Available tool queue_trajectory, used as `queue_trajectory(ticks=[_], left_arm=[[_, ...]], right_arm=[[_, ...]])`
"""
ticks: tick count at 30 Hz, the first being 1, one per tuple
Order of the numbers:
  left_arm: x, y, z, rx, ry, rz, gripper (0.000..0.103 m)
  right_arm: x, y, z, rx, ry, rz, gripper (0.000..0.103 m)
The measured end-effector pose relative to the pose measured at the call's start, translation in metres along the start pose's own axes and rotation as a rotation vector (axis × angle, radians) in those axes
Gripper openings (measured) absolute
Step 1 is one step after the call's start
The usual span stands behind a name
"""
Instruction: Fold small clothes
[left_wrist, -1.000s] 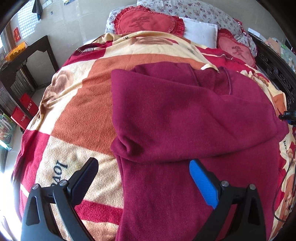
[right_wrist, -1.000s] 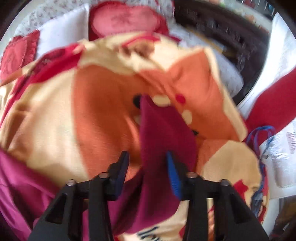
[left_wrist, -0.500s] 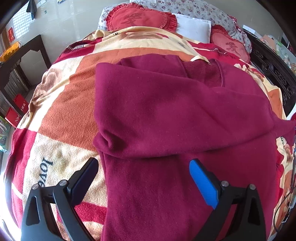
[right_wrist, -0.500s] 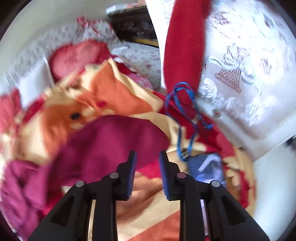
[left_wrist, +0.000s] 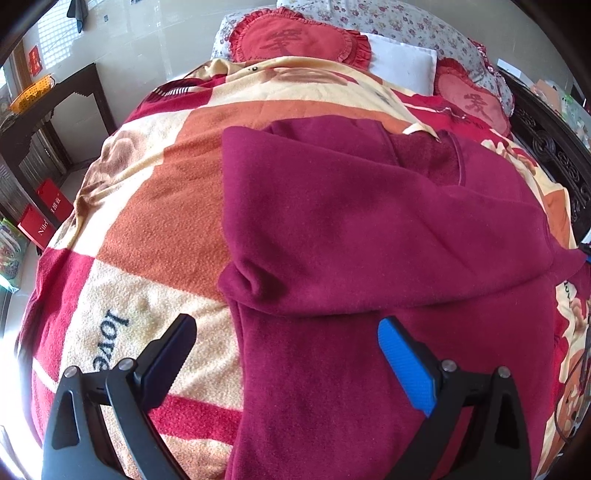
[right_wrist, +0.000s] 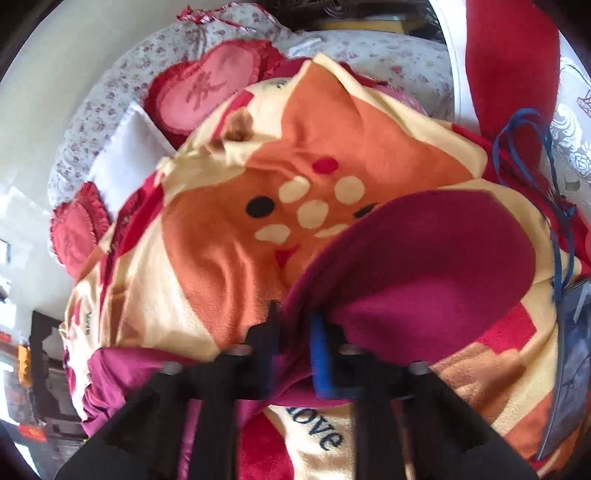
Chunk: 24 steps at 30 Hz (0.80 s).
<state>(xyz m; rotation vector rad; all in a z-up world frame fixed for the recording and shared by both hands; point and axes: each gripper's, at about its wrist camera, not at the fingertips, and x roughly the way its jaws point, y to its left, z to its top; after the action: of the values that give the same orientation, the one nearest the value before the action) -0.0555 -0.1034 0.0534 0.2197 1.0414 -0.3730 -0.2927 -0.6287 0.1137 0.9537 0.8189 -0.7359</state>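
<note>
Two tools were in view, one per camera. In the left wrist view, a dark wooden side table (left_wrist: 55, 107) stood at the far left beside the bed, with red boxes (left_wrist: 42, 218) on the floor below it. The left tool (left_wrist: 284, 350) hovered with its jaws spread wide and nothing between them, one black finger over the fleece blanket (left_wrist: 155, 221) and the blue-padded finger over the maroon sweatshirt (left_wrist: 369, 240). The sweatshirt lay flat on the blanket, right of centre, with one sleeve folded across its chest. Two red heart-shaped cushions (left_wrist: 299, 40) and a white pillow (left_wrist: 402, 62) lay at the head of the bed; a carved dark bed frame (left_wrist: 554, 147) ran along the right edge.

In the right wrist view, which was blurred, the right tool (right_wrist: 293, 350) had its jaws nearly together, pinching a raised fold of the maroon sweatshirt (right_wrist: 417, 266) above the blanket (right_wrist: 229, 258). The cloth bulged to the right of the fingers. A blue cord (right_wrist: 554, 206) hung at the far right beside a red cloth (right_wrist: 513, 62).
</note>
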Motion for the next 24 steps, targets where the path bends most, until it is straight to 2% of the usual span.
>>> queue_trajectory(ticks=[2, 5, 8, 10, 12, 15, 16, 18, 19, 20, 24], left_arm=[[-0.002, 0.002, 0.001, -0.007, -0.004, -0.004, 0.101], [-0.007, 0.007, 0.005, -0.028, -0.022, -0.014, 0.101], [-0.016, 0.015, 0.010, -0.073, -0.054, -0.025, 0.101], [-0.024, 0.023, 0.015, -0.112, -0.077, -0.035, 0.101], [-0.031, 0.032, 0.018, -0.149, -0.101, -0.038, 0.101], [-0.034, 0.037, 0.022, -0.163, -0.106, -0.044, 0.101], [-0.034, 0.037, 0.023, -0.157, -0.101, -0.047, 0.101], [-0.037, 0.037, 0.024, -0.137, -0.105, -0.061, 0.101], [-0.039, 0.036, 0.025, -0.120, -0.114, -0.070, 0.101], [-0.039, 0.035, 0.026, -0.105, -0.122, -0.076, 0.101], [-0.028, 0.026, 0.034, -0.075, -0.131, -0.099, 0.101]], right_arm=[[-0.024, 0.008, -0.004, -0.051, -0.097, 0.013, 0.000], [-0.065, 0.046, -0.009, -0.203, -0.205, 0.115, 0.000], [-0.099, 0.110, -0.034, -0.445, -0.242, 0.205, 0.000], [-0.117, 0.160, -0.068, -0.614, -0.242, 0.311, 0.000], [-0.115, 0.202, -0.110, -0.776, -0.199, 0.395, 0.000], [-0.071, 0.242, -0.179, -0.922, -0.065, 0.457, 0.000], [-0.047, 0.248, -0.201, -0.946, 0.023, 0.464, 0.007], [-0.002, 0.248, -0.237, -0.965, 0.206, 0.404, 0.010], [0.012, 0.240, -0.246, -0.951, 0.251, 0.381, 0.010], [0.017, 0.234, -0.249, -0.933, 0.257, 0.379, 0.010], [0.009, 0.199, -0.236, -0.843, 0.238, 0.358, 0.014]])
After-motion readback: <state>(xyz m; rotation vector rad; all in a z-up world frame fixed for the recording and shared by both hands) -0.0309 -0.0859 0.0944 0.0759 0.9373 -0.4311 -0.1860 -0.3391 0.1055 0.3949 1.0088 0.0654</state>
